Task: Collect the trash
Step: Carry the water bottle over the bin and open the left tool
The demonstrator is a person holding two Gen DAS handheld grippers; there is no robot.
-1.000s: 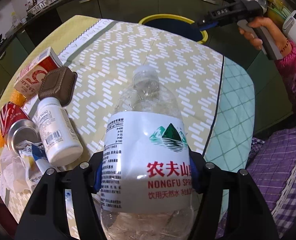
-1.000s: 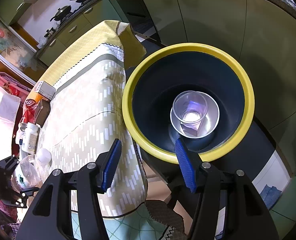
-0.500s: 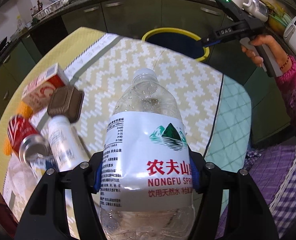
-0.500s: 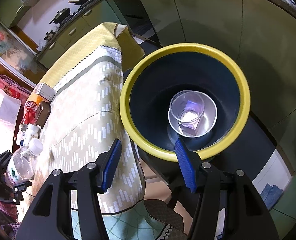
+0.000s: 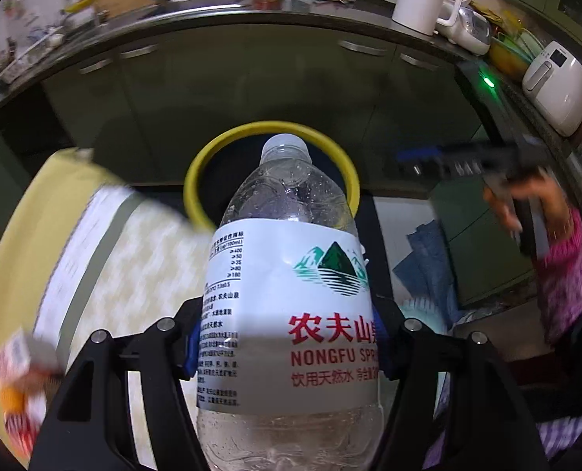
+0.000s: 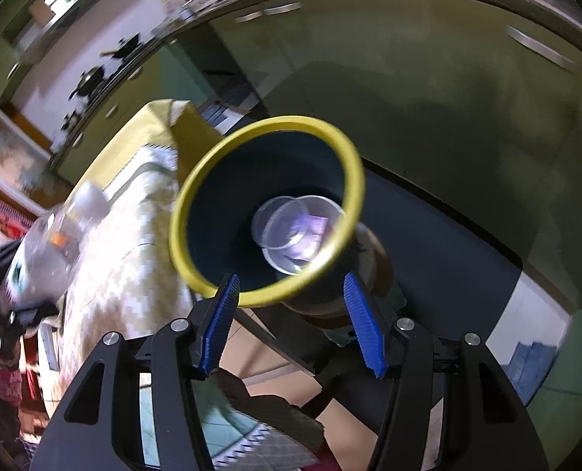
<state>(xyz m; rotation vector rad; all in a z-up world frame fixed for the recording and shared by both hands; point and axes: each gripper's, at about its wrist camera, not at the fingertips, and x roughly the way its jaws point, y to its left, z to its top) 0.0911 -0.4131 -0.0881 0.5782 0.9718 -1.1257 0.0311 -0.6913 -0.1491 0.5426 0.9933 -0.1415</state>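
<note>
My left gripper (image 5: 287,337) is shut on a clear plastic water bottle (image 5: 291,298) with a white label and a white cap. The bottle's cap points at the yellow-rimmed dark trash bin (image 5: 271,133) just past the table's end. In the right wrist view the same bin (image 6: 212,180) sits ahead of my right gripper (image 6: 291,322), which stands open with nothing between its blue pads (image 6: 363,322). Clear plastic cups (image 6: 294,227) lie at the bottom of the bin. The held bottle (image 6: 43,251) shows blurred at the left of that view.
A table with a yellow and white patterned cloth (image 5: 106,259) lies to the left of the bin. A red and white box (image 5: 12,357) sits blurred at its near left. Green cabinets (image 5: 251,78) and a counter with a white jug (image 5: 420,0) stand behind. The person's hand (image 5: 526,200) holds the right gripper.
The left gripper has carried the bottle over the table toward the bin, leaving the other trash behind. The right gripper has drawn back to the right of the bin, still open.
</note>
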